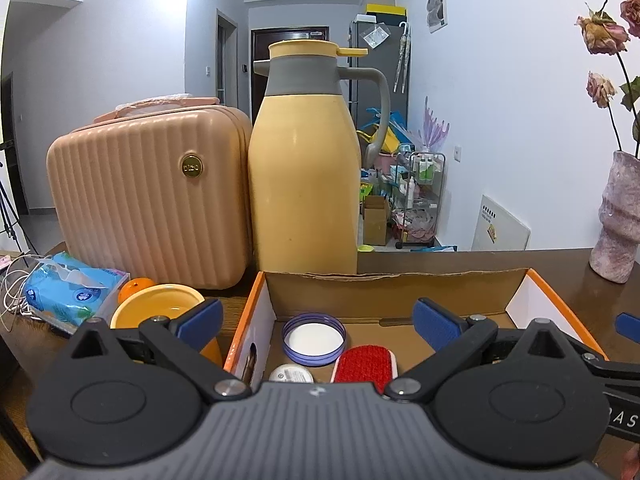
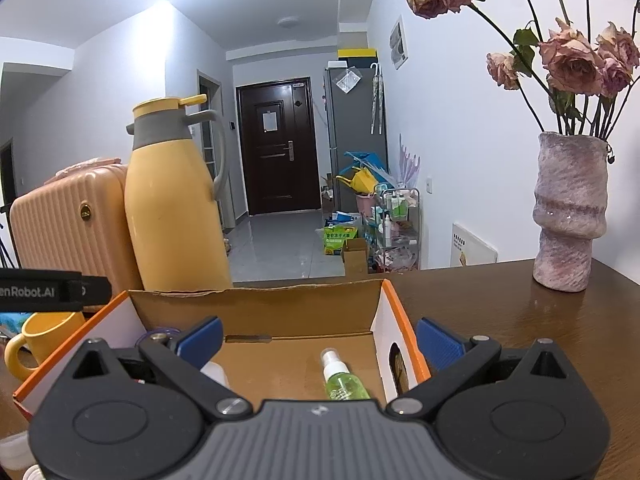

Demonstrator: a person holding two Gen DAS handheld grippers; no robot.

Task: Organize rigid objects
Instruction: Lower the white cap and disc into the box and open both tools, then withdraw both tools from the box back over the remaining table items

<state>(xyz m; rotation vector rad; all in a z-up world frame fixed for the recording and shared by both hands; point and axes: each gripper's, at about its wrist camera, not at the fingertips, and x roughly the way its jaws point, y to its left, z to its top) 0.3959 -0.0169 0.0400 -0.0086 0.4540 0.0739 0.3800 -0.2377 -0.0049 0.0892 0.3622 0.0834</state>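
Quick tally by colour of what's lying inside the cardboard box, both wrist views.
Purple: 1, round purple-rimmed lid
Red: 1, red-faced lint brush
Green: 1, green spray bottle with white nozzle
White/silver: 1, small round tin, partly hidden by the left gripper
Total: 4 visible; the grippers hide the near part of the orange-edged cardboard box.

Green spray bottle's [image 2: 345, 384] base behind the right tongs' body.

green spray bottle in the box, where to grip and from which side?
Grip the green spray bottle across its round green body, just below the white nozzle. It lies on its side on the cardboard box floor, nozzle pointing toward the far wall, so probably come from above with the open right gripper, fingers straddling it left and right. The box's right wall is close, so keep that finger inside it.
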